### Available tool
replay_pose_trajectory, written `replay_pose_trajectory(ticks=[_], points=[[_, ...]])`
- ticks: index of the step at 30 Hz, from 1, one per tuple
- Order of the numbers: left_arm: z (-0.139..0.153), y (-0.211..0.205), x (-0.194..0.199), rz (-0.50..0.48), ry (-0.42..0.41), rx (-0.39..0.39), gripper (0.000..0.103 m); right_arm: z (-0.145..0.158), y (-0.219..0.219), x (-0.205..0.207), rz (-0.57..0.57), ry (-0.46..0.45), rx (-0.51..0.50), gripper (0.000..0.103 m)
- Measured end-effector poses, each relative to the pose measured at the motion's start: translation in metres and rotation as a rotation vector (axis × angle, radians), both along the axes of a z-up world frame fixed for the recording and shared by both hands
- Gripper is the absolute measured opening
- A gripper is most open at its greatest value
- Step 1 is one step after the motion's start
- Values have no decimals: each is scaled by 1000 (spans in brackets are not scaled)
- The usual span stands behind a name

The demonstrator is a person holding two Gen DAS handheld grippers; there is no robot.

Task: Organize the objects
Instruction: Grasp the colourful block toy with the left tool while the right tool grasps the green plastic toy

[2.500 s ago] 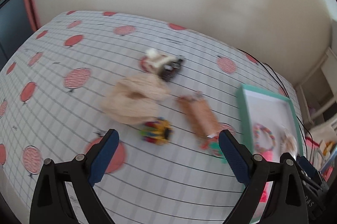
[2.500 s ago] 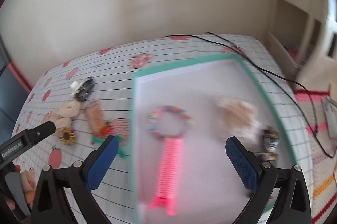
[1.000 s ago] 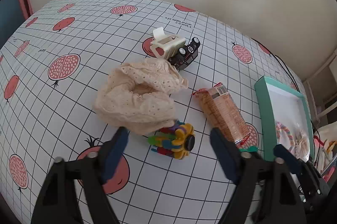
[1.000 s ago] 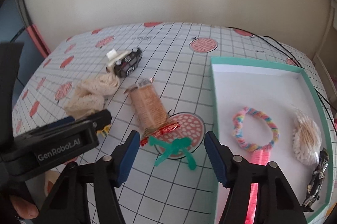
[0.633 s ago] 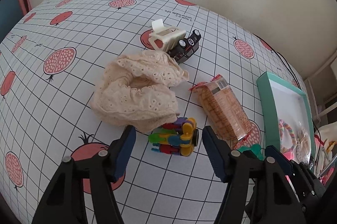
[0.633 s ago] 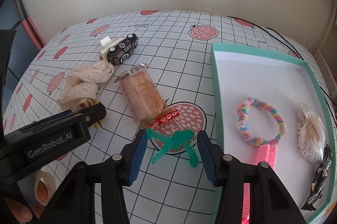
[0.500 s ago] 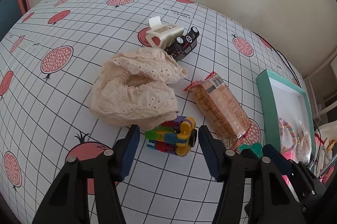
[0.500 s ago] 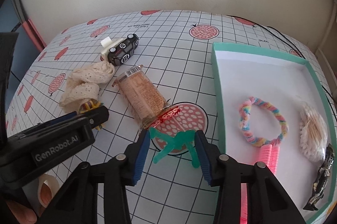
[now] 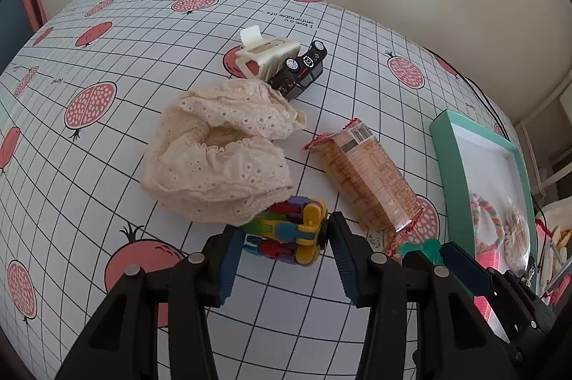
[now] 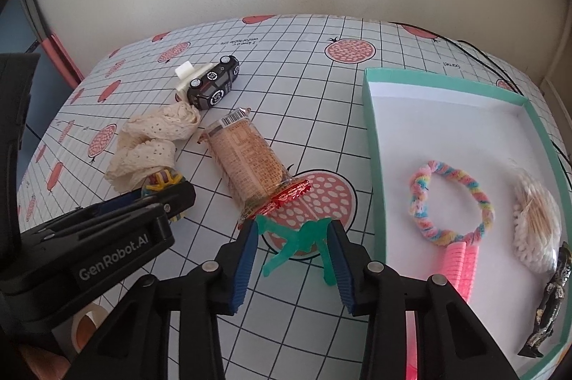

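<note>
The block toy (image 9: 287, 231) and green figure (image 10: 298, 242) sat bracketed once I narrowed both grippers. My left gripper (image 9: 284, 237) and right gripper (image 10: 291, 246) flanked them, part-open, gripping nothing yet. Both pickups for the tray (image 10: 371, 115) looked imminent.

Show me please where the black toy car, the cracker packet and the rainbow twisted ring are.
black toy car (image 10: 213, 87), right wrist view, on its side between the wheels.
cracker packet (image 9: 368, 176), left wrist view, middle of the wrapper.
rainbow twisted ring (image 10: 461, 178), right wrist view, upper arc.

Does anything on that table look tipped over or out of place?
Yes: the black toy car lies on its side, wheels showing, leaning against a cream hair clip. The lace cloth is crumpled, its edge draped over the colourful block toy.
</note>
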State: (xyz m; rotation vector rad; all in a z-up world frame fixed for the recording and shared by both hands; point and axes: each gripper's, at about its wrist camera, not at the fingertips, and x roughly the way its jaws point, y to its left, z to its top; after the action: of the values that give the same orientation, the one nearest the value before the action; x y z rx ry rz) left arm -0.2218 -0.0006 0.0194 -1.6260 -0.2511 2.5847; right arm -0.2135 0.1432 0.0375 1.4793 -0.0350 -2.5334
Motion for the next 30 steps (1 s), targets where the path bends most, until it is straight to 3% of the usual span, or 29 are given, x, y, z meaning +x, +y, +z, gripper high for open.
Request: replay_pose_trajectory(ticks=[3,6,14,30], points=[[2,0,-2,1,2,-2,49,1,0,1,4,-2,1,42],[9,0,-1,-3,21,5,42,4,0,2,1,6,-3,42],[14,-2,2,3,18,8,41,11,6,6,-8,22,-4,42],[41,-4,9,44,87,14,39,30,19,13,-22,71,-49,42]])
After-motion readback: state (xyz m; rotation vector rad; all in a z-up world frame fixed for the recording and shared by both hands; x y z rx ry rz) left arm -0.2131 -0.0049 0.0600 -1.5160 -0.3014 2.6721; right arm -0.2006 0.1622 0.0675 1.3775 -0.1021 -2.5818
